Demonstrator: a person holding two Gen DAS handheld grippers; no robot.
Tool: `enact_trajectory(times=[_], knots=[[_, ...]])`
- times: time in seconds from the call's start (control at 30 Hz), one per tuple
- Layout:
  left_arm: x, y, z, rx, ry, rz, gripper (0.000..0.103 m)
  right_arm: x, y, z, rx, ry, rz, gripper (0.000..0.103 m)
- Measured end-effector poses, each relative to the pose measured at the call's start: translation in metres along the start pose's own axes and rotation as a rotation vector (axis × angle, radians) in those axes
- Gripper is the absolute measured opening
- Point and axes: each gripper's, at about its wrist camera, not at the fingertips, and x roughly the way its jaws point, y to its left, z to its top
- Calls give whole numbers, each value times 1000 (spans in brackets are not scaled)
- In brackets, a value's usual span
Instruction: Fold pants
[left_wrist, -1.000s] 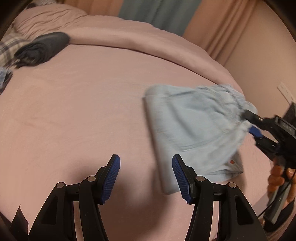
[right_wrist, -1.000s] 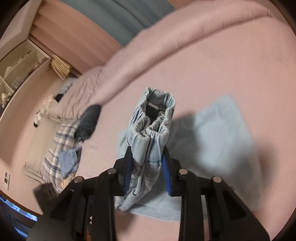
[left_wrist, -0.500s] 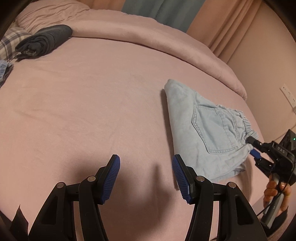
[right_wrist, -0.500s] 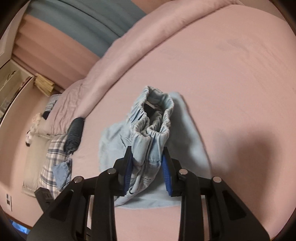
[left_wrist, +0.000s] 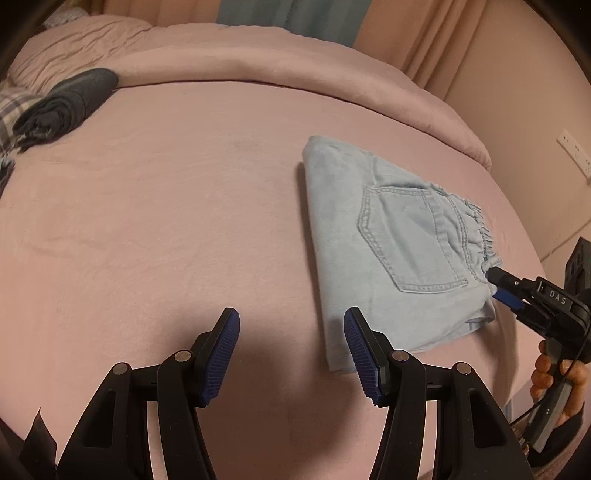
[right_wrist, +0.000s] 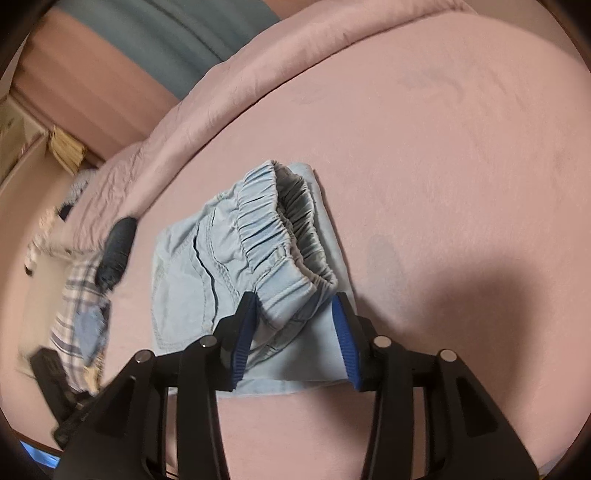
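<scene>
- The pants (left_wrist: 388, 240), pale blue denim, lie folded into a compact rectangle on the pink bed sheet (left_wrist: 166, 221), toward the right side of the bed in the left wrist view; a second ago they were a blurred, half-lifted bundle, and now they rest flat with the back pocket facing up.
- Their gathered elastic waistband (right_wrist: 288, 236) sits on top of the fold, at the near right end of the stack.
- The right gripper (right_wrist: 295, 332) has spread apart since the earlier frames, where its blue pads were pressed tight on the waistband. Now the waistband end lies between the two pads with a visible gap on the right side; whether the left pad (right_wrist: 242, 332) touches the cloth cannot be told.
- From the left wrist view the right gripper (left_wrist: 498, 290) is at the waistband corner, at the near right edge of the pants, with the person's fingers (left_wrist: 554, 373) around its handle.
- The left gripper (left_wrist: 291, 354) is wide open and holds nothing, as before; it hovers above the sheet with its right pad (left_wrist: 364, 354) over the near left corner of the folded pants.
- A rolled dark grey garment (left_wrist: 66, 103) lies at the far left of the bed, well apart from the pants, beside a plaid cloth (left_wrist: 14, 114).
- The bunched pink duvet (left_wrist: 295, 70) runs along the far edge of the bed.
</scene>
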Motion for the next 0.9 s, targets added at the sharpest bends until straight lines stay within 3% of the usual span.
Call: enact_trajectory(times=[0.1,0.13,0.3,0.4,0.5,0.57,0.63,0.73,0.77,0.83,0.9], knots=[[-1,-5,3,11,-14,6,72,-5,2,-1,-22,-12,-36,51],[-1,-7,4,11,-18,3,72,-8,1,-1,-29,-22,-56,57],[8,-24,14,36,-13,4,73,-37,7,4,-138,-143,-223,57],[14,-35,18,51,-9,0,73,-49,16,6,-213,-197,-171,54],[17,-47,22,82,-17,-5,73,-50,33,7,-300,-235,-102,35],[21,-58,23,118,-20,-15,73,-45,43,7,-360,-241,-86,32],[29,-65,22,152,-4,-5,73,-36,51,6,-407,-229,-105,31],[48,-69,17,183,46,14,74,-7,41,5,-404,-114,-176,32],[53,-69,14,192,56,22,76,1,35,3,-410,-69,-210,32],[63,-65,9,194,80,19,92,14,26,-5,-429,-2,-260,39],[68,-51,8,115,102,-36,94,15,10,-6,-386,21,-211,40]])
